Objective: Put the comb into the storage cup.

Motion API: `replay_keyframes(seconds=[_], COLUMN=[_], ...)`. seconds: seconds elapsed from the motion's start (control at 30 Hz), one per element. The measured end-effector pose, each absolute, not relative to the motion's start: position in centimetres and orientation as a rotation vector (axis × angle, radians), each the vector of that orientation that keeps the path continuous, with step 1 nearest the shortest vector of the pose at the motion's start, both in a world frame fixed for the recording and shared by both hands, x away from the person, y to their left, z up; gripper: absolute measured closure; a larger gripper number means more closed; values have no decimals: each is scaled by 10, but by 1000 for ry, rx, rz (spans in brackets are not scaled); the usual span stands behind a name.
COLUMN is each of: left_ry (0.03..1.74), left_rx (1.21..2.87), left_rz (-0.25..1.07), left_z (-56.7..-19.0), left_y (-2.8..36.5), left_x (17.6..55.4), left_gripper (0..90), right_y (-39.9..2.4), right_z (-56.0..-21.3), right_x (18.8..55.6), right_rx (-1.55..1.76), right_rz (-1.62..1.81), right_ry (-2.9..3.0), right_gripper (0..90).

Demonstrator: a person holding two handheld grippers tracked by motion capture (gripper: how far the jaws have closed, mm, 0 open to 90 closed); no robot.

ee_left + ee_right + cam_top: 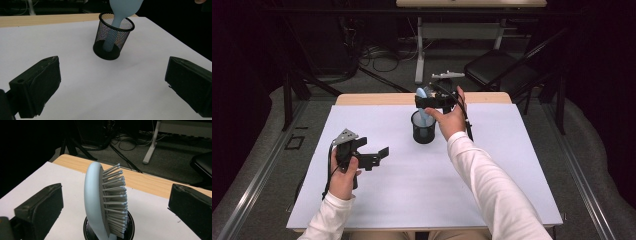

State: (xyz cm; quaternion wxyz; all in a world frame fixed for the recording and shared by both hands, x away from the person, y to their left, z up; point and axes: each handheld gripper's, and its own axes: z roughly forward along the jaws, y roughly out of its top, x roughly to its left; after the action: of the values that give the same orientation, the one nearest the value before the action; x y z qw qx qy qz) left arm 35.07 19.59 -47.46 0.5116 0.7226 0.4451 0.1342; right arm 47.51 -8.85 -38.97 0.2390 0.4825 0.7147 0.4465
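Hairbrush [105,202] stands handle-down in the mesh cup [113,37], between our right gripper [432,102] jaws, which gape wide, holding nothing. Placing looks done, so next we lift clear; left gripper [369,156] jaws wide, empty.

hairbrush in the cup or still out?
In. The hairbrush stands handle-down inside the mesh cup, head above the rim; the right gripper is open around the head, jaws apart from it.
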Motion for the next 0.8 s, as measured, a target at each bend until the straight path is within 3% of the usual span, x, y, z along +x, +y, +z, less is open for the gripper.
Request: replay_keyframes(seconds=[0.8], left_ry=[1075], left_rx=[1735], left_rz=[329], left_z=[-475], left_y=[196], left_x=[351], left_gripper=[4], right_y=[-103], right_z=[-370], right_x=[458], right_rx=[1351], right_rz=[1359], right_ry=[1931], right_gripper=[0])
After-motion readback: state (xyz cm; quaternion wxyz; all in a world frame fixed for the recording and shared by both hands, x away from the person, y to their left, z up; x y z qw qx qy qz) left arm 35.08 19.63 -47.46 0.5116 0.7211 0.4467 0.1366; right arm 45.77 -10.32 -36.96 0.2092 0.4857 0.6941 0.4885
